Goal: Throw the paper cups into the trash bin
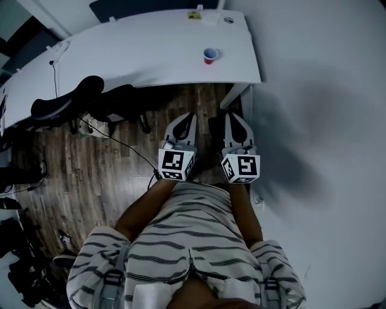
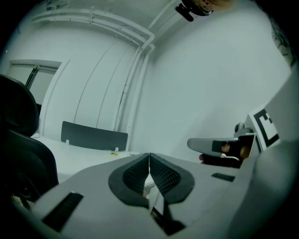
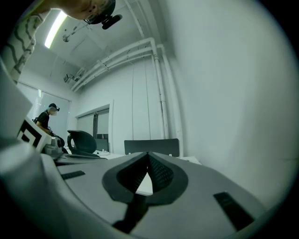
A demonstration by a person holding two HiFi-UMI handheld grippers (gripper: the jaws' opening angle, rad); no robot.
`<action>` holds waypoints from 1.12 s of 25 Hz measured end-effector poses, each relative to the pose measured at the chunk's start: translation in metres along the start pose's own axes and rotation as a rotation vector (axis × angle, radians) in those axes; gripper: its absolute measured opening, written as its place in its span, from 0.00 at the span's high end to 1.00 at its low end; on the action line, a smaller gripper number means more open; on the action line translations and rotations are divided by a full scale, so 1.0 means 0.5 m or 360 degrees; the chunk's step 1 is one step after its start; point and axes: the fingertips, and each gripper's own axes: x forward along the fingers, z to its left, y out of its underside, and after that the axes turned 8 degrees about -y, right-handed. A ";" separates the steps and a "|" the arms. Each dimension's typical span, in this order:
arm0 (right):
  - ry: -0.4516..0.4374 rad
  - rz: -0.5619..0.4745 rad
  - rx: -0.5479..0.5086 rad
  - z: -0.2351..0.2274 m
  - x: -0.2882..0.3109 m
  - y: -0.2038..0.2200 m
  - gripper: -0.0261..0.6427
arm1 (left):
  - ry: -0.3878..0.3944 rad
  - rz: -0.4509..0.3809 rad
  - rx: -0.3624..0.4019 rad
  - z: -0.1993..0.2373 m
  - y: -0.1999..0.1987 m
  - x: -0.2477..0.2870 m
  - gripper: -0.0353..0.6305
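The person is standing at the corner of a white table (image 1: 151, 51), holding both grippers out level in front of a striped shirt (image 1: 181, 235). In the head view the left gripper (image 1: 188, 116) and the right gripper (image 1: 231, 116) are sitting side by side above the wooden floor (image 1: 102, 175), both short of the table edge.

The left gripper's own view is showing its fingers (image 2: 164, 176) clenched tip to tip with nothing between them. The right gripper's view is showing the same, its fingers (image 3: 160, 173) pressed together and empty.

One paper cup (image 1: 210, 55) (red-sided, upright) is standing on the table near its right end, well apart from both grippers and touched by neither. A small yellow item (image 1: 194, 15) is lying at the table's far edge, next to a dark divider panel (image 1: 151, 7).

A black office chair (image 1: 69, 99) is sitting tucked at the table to the left, and a thin black cable (image 1: 123, 148) is running across the floor. A pale wall (image 1: 325, 90) is filling the right side. In the right gripper view another person (image 3: 46, 116) is standing far off in the background.
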 end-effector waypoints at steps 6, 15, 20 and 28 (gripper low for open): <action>0.0055 0.0036 0.0001 -0.006 0.045 0.016 0.95 | 0.0065 0.0020 0.0031 0.025 0.006 0.038 0.91; 0.0038 0.0069 0.0024 -0.049 0.067 0.029 0.95 | 0.0021 0.0073 0.0000 0.030 0.032 0.105 0.91; 0.0033 0.0081 0.0049 -0.092 0.061 0.036 0.95 | -0.0020 0.0081 0.0028 0.013 0.035 0.147 0.91; 0.0001 0.0114 0.0068 -0.136 0.048 0.057 0.95 | -0.0070 0.0108 0.0058 -0.009 0.057 0.224 0.91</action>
